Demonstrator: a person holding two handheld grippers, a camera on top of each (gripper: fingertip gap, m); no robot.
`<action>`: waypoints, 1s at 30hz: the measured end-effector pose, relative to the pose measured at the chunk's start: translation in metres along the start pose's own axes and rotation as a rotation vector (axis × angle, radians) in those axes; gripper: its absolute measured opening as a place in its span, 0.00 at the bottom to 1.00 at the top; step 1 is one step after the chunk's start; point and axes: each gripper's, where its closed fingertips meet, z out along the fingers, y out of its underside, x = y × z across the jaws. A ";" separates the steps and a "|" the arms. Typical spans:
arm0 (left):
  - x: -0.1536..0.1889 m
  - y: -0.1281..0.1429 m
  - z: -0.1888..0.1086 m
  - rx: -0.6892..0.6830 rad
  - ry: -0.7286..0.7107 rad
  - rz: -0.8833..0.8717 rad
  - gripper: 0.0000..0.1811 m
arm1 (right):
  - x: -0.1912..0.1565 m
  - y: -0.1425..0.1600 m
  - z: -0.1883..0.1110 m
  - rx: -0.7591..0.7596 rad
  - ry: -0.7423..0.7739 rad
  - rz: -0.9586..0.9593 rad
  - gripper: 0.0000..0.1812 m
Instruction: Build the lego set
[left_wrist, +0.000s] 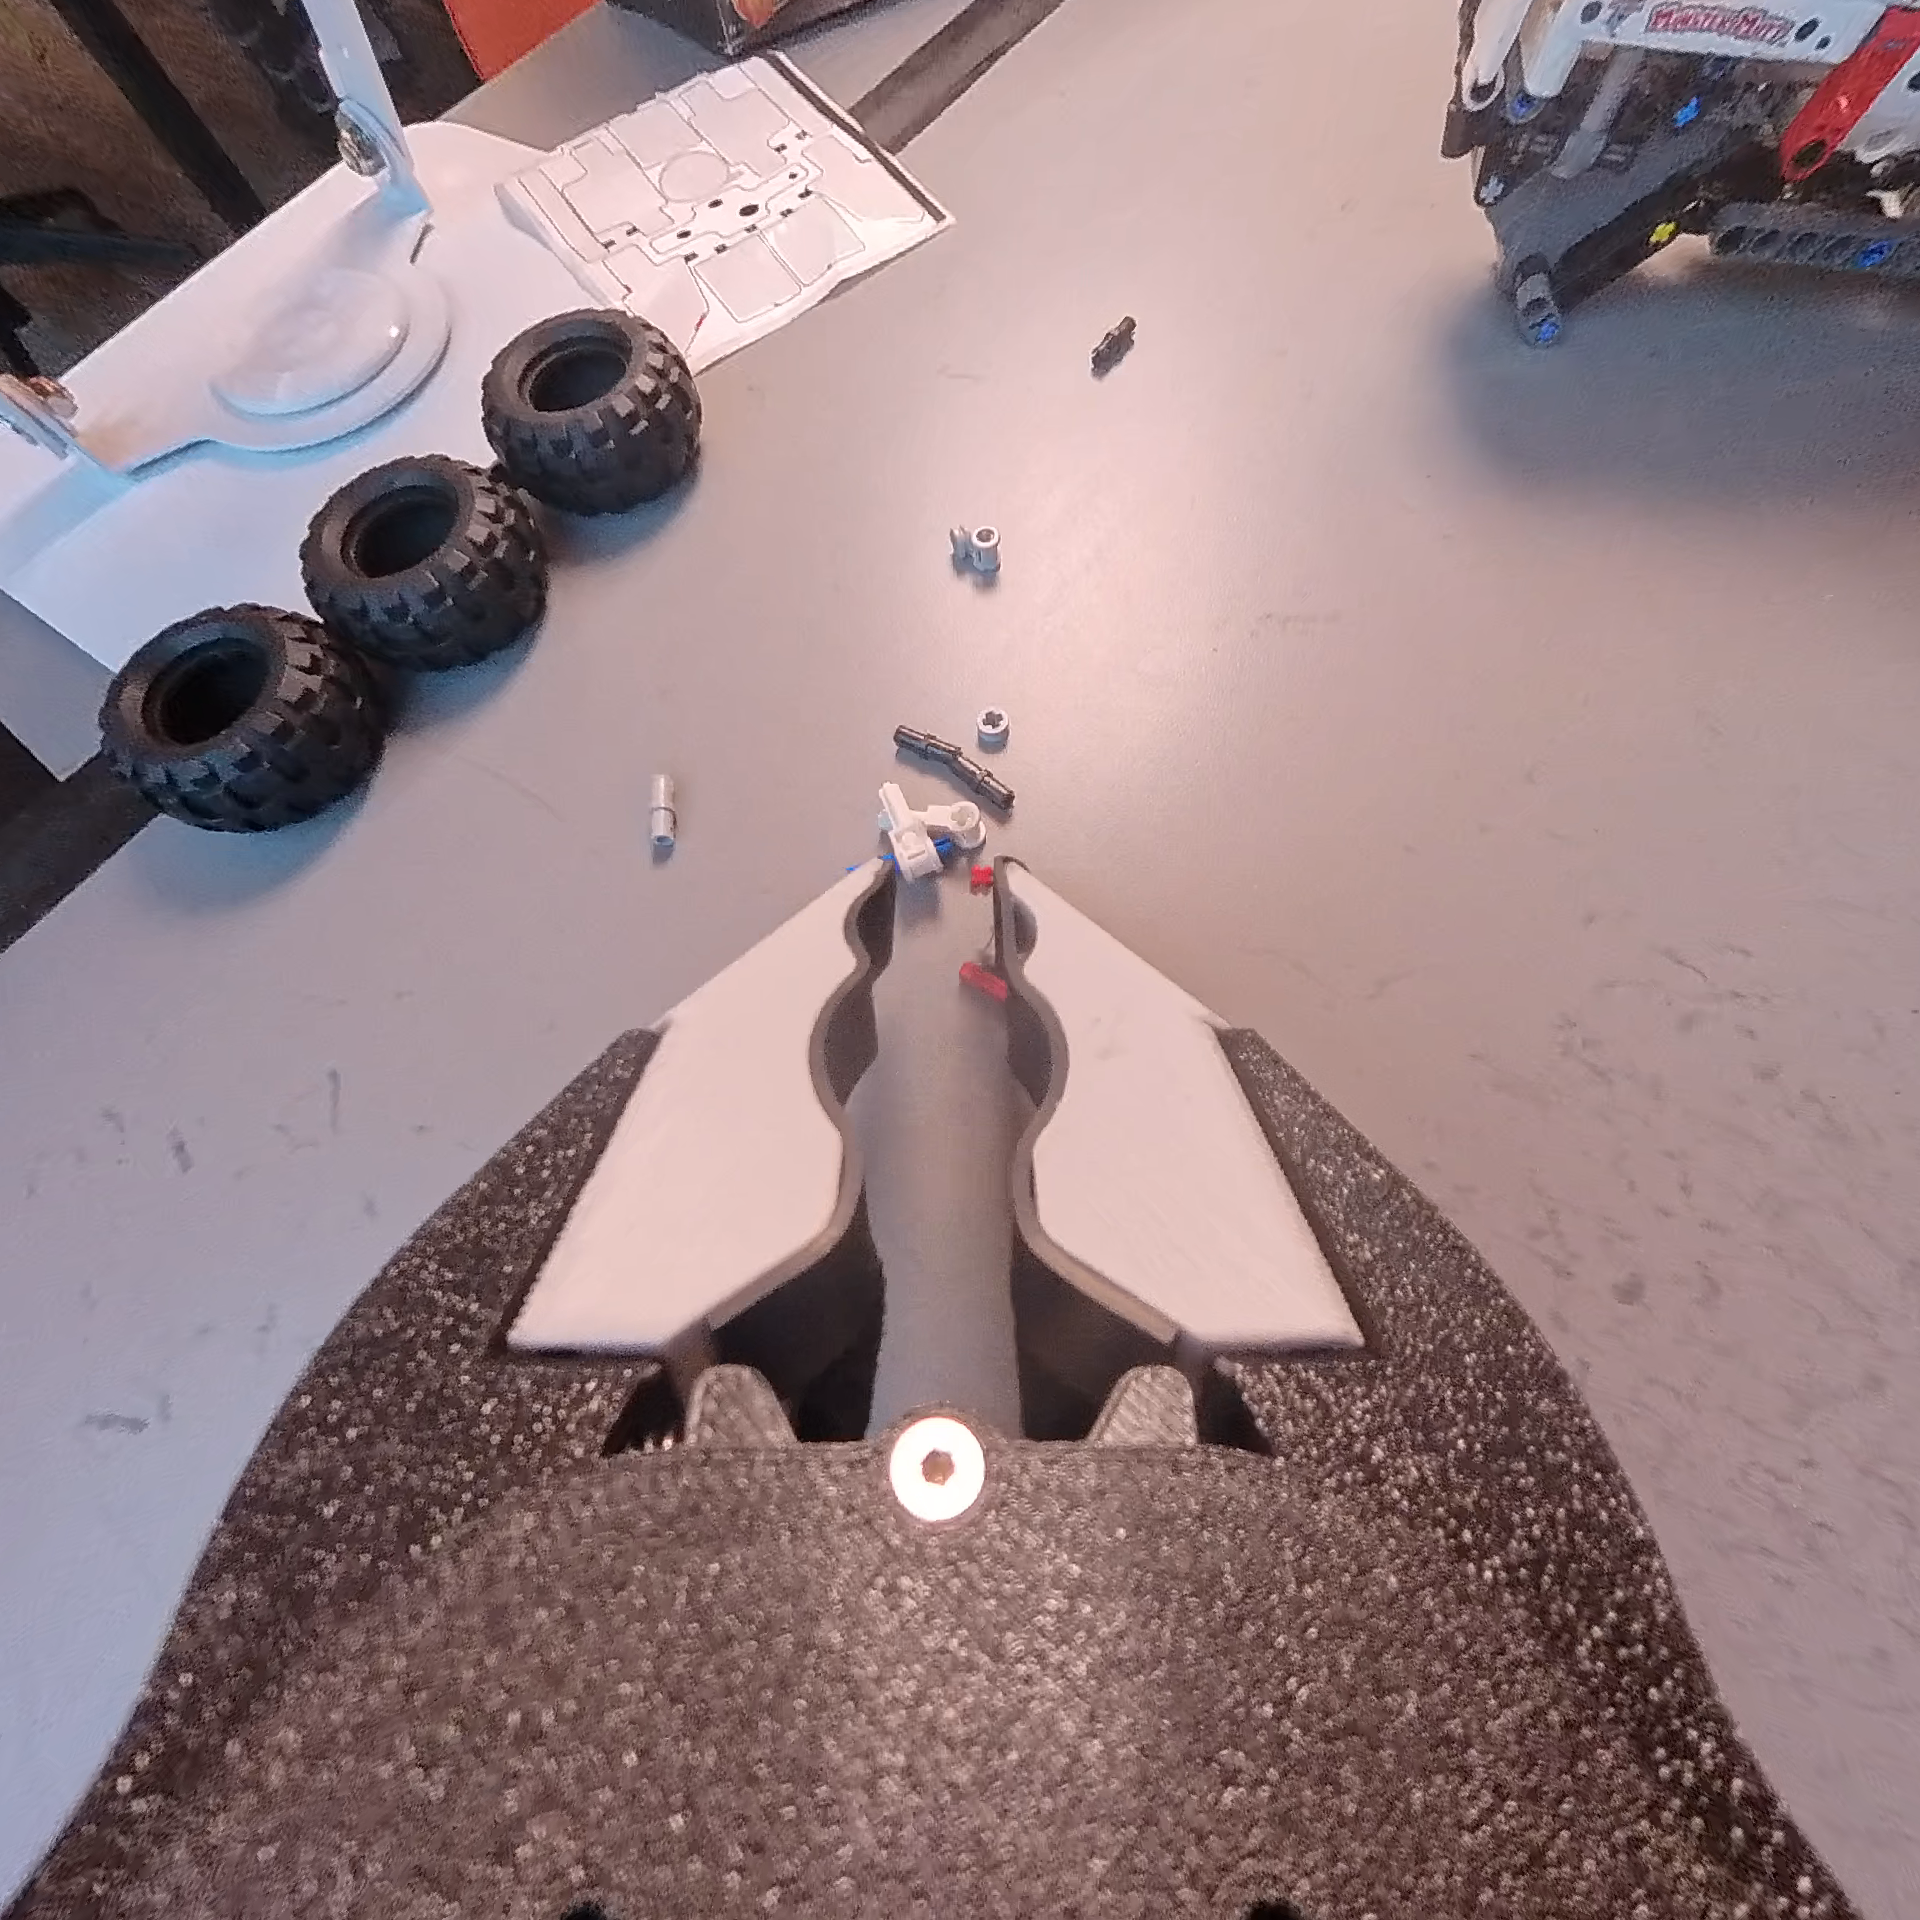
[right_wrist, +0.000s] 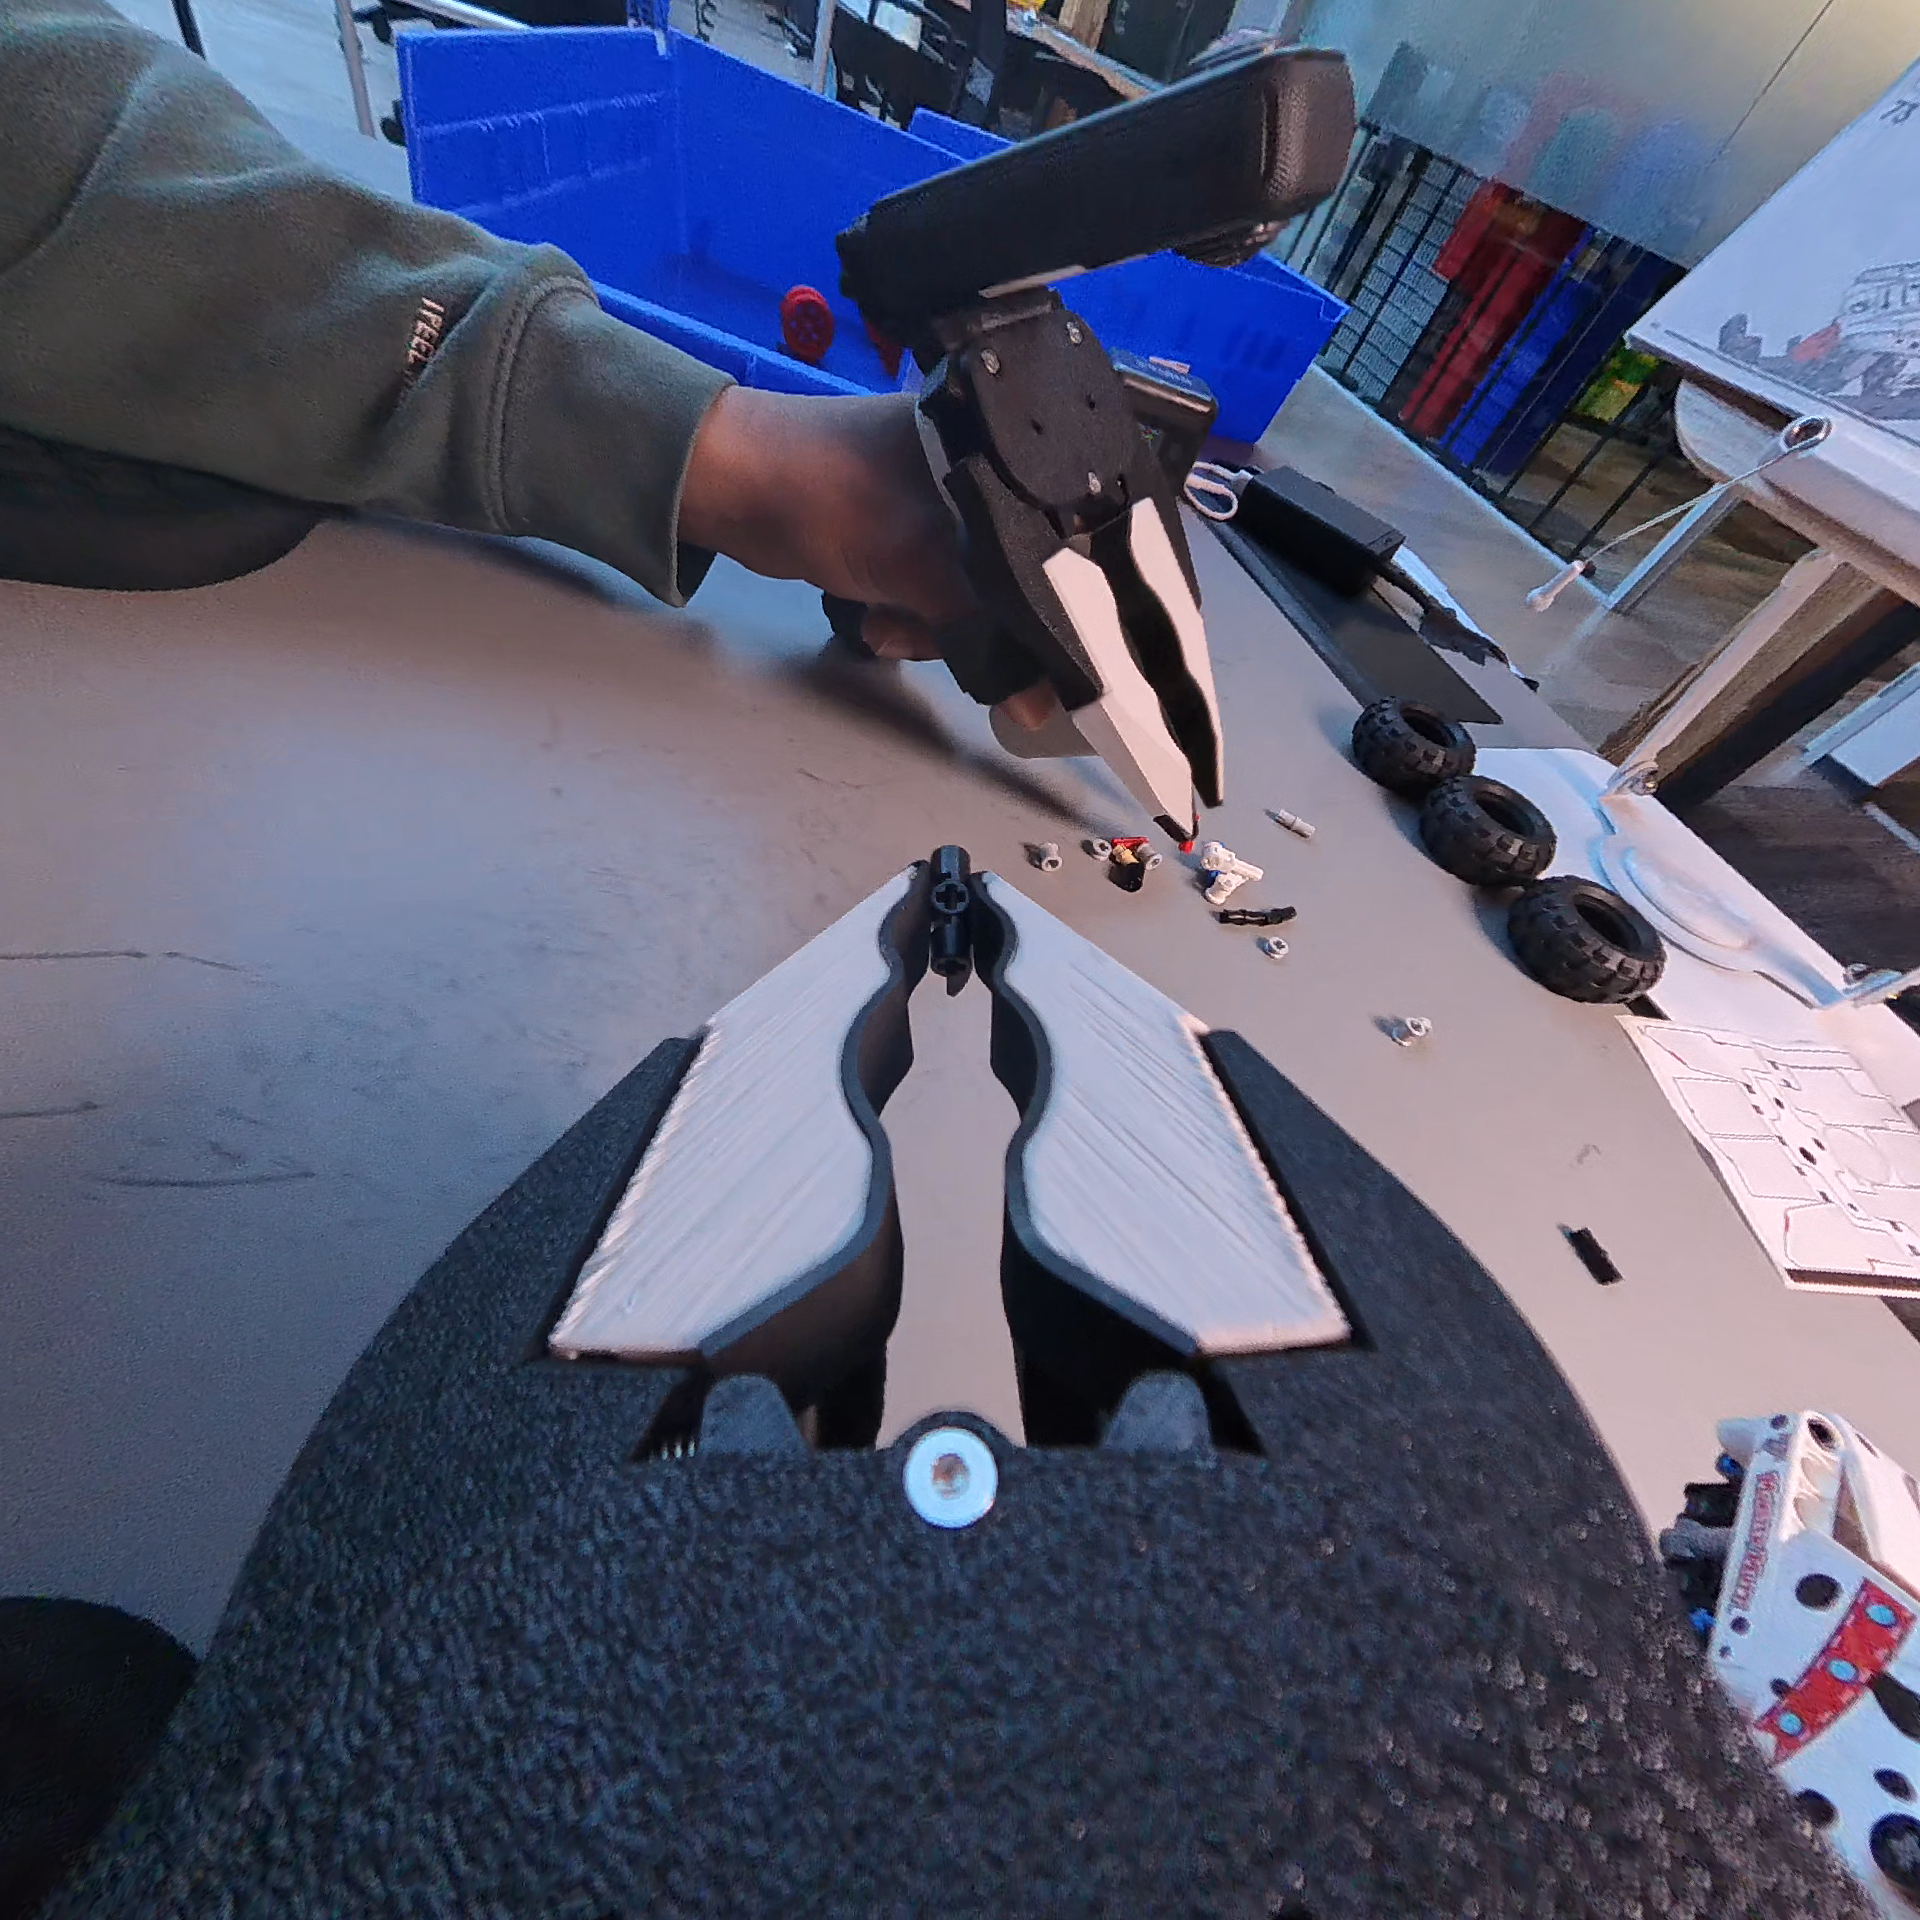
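right gripper (right_wrist: 948, 902) is pinching a black connector (right_wrist: 948, 914) (cross-shaped hole showing); left gripper (left_wrist: 943, 871) is gaping narrowly by a red pin (left_wrist: 983, 979); the spotted model (right_wrist: 1829, 1621) is bearing a printed sticker.

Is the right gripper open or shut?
Shut: the right gripper clamps a black connector piece between its fingertips.
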 end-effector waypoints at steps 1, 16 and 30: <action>0.001 -0.002 -0.001 0.015 0.003 0.000 0.11 | 0.001 0.001 0.000 -0.002 0.004 0.001 0.03; 0.005 -0.012 -0.018 0.072 0.039 -0.048 0.20 | 0.009 0.000 0.000 0.019 0.052 0.026 0.03; 0.148 -0.070 -0.093 0.276 0.992 -0.585 0.17 | 0.000 -0.039 -0.010 0.189 0.166 -0.218 0.03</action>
